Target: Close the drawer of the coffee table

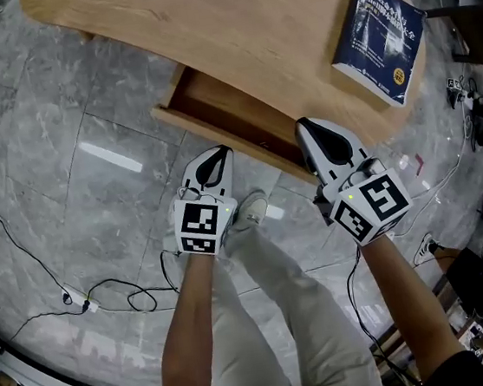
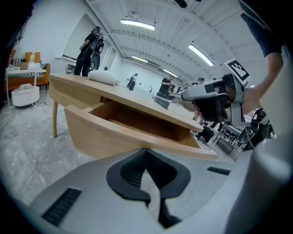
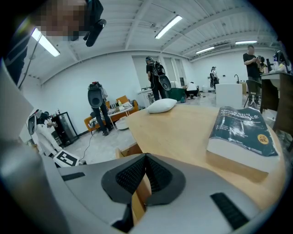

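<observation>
The wooden coffee table (image 1: 248, 30) has its drawer (image 1: 230, 110) pulled out toward me, with the front panel (image 2: 114, 135) facing my grippers. My left gripper (image 1: 216, 152) is shut and empty, its tip right at the left part of the panel; contact cannot be told. My right gripper (image 1: 305, 124) is also shut and empty, at the drawer's right end by the table edge. In the left gripper view the left gripper (image 2: 145, 151) points at the panel's top edge. In the right gripper view the right gripper (image 3: 145, 156) sits above the drawer corner (image 3: 129, 151).
A dark blue book (image 1: 378, 37) lies on the table's right part, and a white pillow (image 3: 160, 105) lies farther along it. My legs and a shoe (image 1: 249, 210) are below the drawer. Cables and a power strip (image 1: 74, 297) lie on the floor at left. People stand far off.
</observation>
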Available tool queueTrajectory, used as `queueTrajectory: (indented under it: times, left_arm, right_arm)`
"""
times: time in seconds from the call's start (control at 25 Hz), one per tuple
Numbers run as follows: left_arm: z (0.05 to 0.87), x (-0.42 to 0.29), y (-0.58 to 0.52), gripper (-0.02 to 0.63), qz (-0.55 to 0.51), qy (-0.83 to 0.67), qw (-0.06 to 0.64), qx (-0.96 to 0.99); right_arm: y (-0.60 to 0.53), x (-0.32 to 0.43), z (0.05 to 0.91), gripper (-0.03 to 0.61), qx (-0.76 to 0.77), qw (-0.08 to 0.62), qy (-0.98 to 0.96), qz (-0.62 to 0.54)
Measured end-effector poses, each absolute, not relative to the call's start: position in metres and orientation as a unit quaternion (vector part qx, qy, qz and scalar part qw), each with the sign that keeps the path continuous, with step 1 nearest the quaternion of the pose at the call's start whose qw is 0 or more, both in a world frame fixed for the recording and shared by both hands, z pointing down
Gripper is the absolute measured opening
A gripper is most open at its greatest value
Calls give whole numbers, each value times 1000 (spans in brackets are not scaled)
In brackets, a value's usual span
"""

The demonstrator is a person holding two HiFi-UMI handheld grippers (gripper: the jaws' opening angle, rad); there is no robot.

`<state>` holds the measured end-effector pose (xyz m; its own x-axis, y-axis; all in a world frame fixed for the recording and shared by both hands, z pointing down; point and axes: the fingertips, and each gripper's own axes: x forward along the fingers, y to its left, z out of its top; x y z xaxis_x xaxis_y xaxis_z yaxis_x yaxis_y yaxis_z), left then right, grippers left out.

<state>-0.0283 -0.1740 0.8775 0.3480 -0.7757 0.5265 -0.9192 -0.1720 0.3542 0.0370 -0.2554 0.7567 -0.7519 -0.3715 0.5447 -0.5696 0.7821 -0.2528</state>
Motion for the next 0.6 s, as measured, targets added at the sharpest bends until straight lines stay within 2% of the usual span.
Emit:
queueTrajectory:
  times: [0.6]
  left_arm:
    - [867,-28,-184,0,113,-565,304,759]
  right_arm:
    - [-258,40,764,14,265,240,-909,217]
